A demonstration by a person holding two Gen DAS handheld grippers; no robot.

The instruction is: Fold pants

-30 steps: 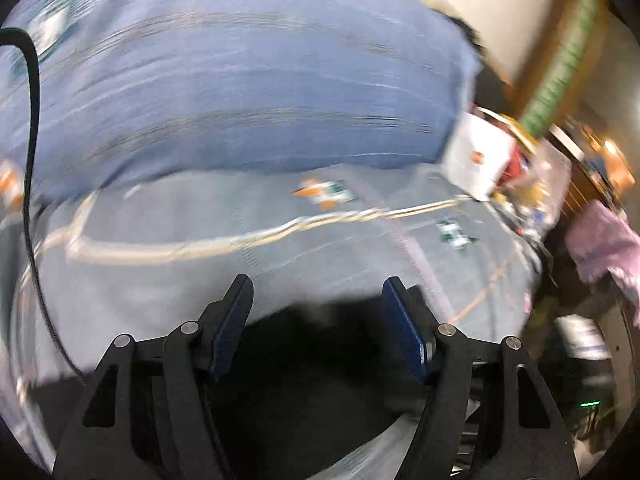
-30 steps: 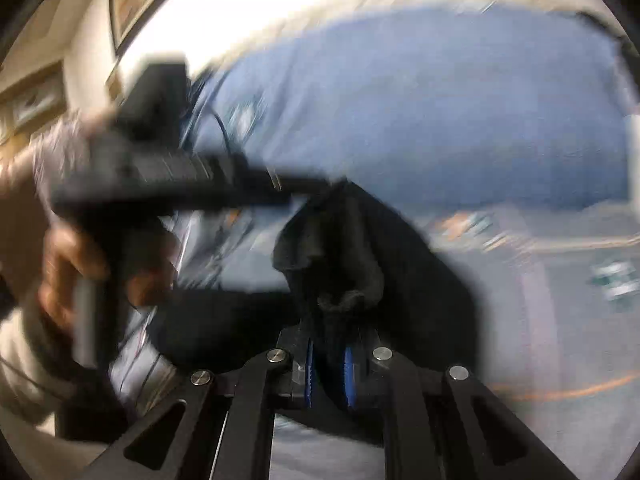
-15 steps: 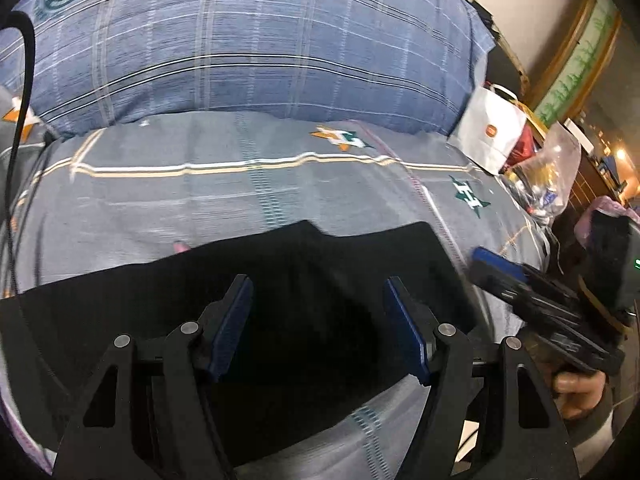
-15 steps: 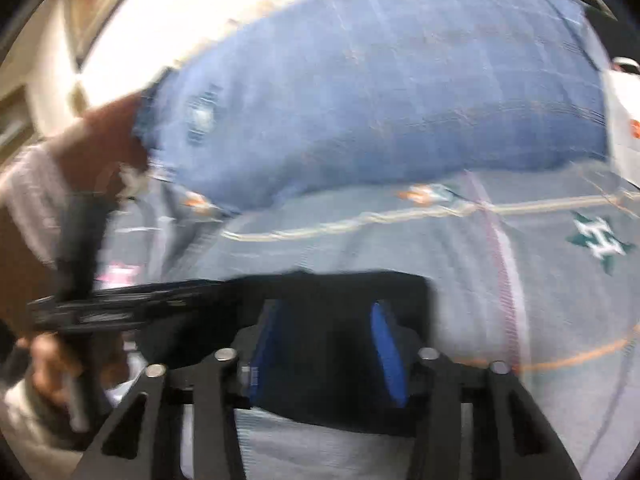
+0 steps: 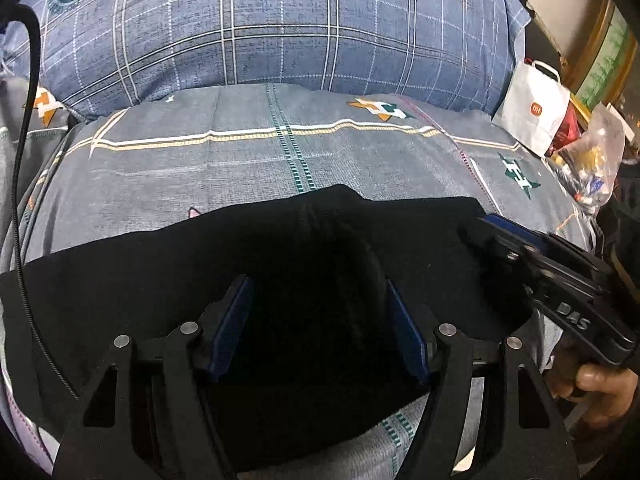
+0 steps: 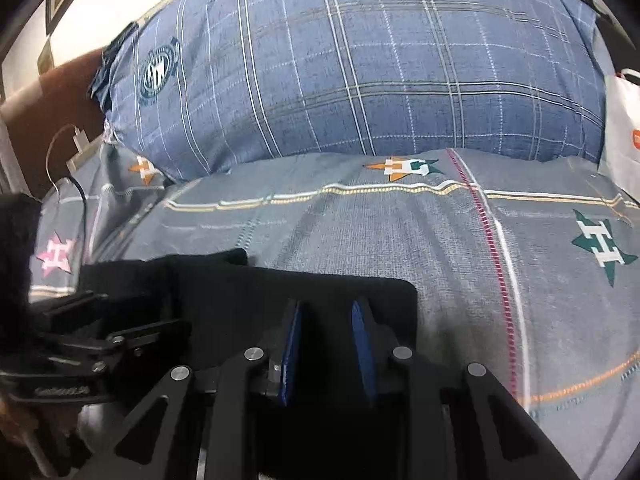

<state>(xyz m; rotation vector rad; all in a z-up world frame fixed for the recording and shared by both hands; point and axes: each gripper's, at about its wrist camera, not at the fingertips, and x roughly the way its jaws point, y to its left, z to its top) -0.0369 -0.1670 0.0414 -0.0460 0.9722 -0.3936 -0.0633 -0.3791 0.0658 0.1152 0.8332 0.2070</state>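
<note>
The black pants point(image 5: 160, 264) lie flat on the bed as a folded dark sheet, their right corner square point(image 6: 396, 292). My left gripper point(image 5: 317, 284) hovers open over the middle of the pants with nothing between its blue pads. My right gripper point(image 6: 327, 304) points down at the right part of the pants. Its jaws are closing with a narrow gap left, and I see no fabric pinched between the pads. In the left wrist view the right gripper point(image 5: 492, 224) reaches in over the pants' right edge, held by a hand point(image 5: 592, 384).
A grey patterned bed sheet point(image 5: 240, 160) lies under the pants, and a large blue plaid pillow point(image 5: 280, 32) rises behind. A white paper bag point(image 5: 532, 116) and a clear plastic bag point(image 5: 592, 160) stand at the right edge. A black cable point(image 5: 16, 160) runs down the left.
A second ago my right gripper held the pants bunched and lifted; it has let go and the pants now lie flat. My left gripper has sunk closer to the fabric.
</note>
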